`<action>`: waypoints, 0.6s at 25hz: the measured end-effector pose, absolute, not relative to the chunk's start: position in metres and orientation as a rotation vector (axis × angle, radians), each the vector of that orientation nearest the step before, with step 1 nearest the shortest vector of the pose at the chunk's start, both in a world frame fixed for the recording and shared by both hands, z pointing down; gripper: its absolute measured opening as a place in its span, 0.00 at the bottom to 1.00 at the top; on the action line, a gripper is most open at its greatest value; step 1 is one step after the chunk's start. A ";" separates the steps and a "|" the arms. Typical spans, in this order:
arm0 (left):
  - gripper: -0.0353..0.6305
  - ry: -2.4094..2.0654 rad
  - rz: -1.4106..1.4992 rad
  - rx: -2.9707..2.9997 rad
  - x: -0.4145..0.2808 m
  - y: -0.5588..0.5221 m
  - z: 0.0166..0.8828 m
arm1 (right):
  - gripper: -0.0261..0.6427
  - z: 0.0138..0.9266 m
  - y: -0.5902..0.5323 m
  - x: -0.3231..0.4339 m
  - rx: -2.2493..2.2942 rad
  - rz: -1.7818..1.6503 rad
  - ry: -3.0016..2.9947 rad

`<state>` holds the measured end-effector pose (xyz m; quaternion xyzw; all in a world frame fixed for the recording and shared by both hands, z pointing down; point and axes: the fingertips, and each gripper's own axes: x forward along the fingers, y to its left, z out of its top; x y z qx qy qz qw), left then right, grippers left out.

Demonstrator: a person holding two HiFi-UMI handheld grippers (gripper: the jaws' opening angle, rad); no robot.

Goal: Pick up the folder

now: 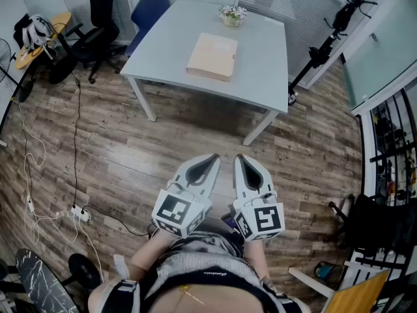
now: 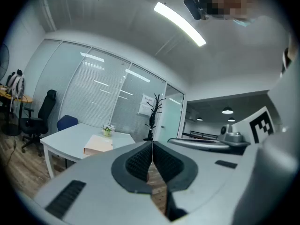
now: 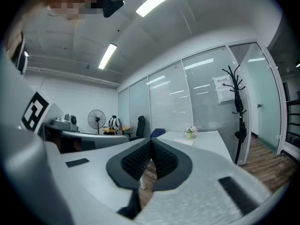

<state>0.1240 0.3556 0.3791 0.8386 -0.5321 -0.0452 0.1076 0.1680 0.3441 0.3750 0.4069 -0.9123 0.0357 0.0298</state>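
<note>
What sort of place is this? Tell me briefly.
Probably an office meeting room: a white table holding a folder, a black swivel chair nearby, and glass partition walls with blinds.

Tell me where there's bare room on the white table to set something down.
The table is mostly bare: a wide patch between the folder and its right edge, another between the folder and the left edge by the blue chair. Tightest is the far side, between folder and flower pot.

One folder, one table (and two chairs).
</note>
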 end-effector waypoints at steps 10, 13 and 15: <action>0.29 -1.631 -0.187 2.407 0.136 0.362 0.376 | 0.23 0.380 0.351 0.192 1.206 0.200 -2.830; 0.29 -1.634 -0.191 2.399 0.132 0.362 0.377 | 0.23 0.379 0.350 0.189 1.198 0.199 -2.835; 0.29 -1.632 -0.188 2.402 0.128 0.361 0.378 | 0.24 0.380 0.349 0.185 1.201 0.190 -2.835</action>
